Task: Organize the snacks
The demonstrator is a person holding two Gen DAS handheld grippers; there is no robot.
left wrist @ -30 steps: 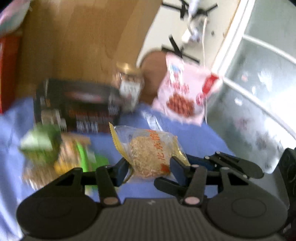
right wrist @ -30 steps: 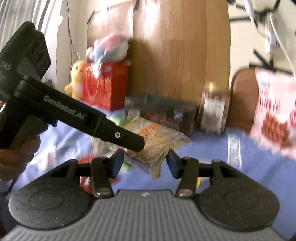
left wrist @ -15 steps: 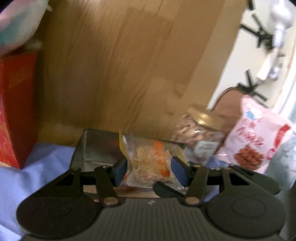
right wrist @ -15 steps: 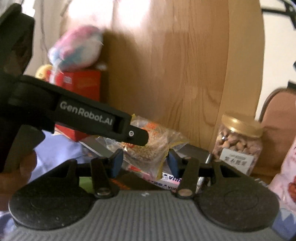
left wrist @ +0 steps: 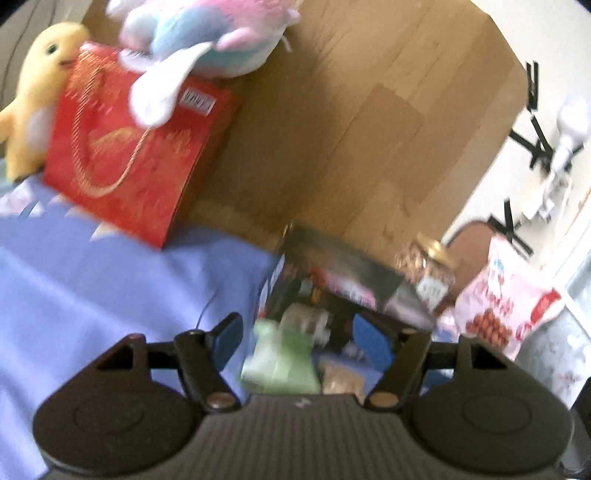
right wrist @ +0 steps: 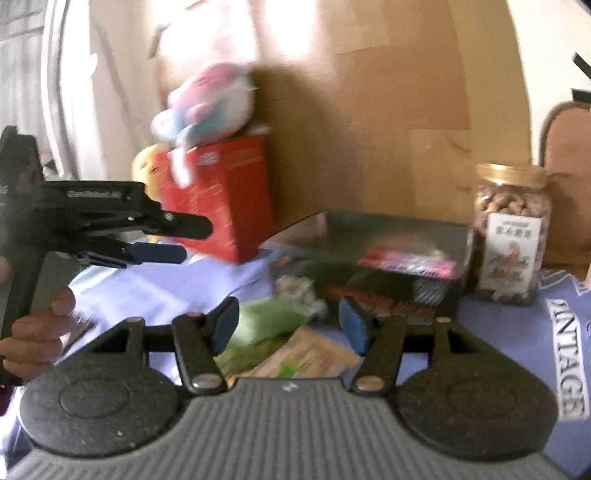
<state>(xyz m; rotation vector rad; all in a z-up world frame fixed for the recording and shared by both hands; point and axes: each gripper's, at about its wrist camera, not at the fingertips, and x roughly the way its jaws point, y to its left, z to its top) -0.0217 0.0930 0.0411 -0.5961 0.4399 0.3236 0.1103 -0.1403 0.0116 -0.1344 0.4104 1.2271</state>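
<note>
My left gripper is open and empty, above a green snack packet and a tan packet on the blue cloth. It also shows from the side in the right wrist view, open. A dark open box with snacks inside stands just beyond; it also shows in the right wrist view. My right gripper is open and empty over the green packet and a tan packet. The rice cake packet is not clearly visible.
A nut jar stands right of the box, and a pink snack bag beyond it. A red gift box with plush toys stands at the left. A wooden board is behind. Blue cloth covers the surface.
My left gripper held the rice cake packet over the dark box, then opened and let it go. It has pulled back. The right gripper stayed open.
</note>
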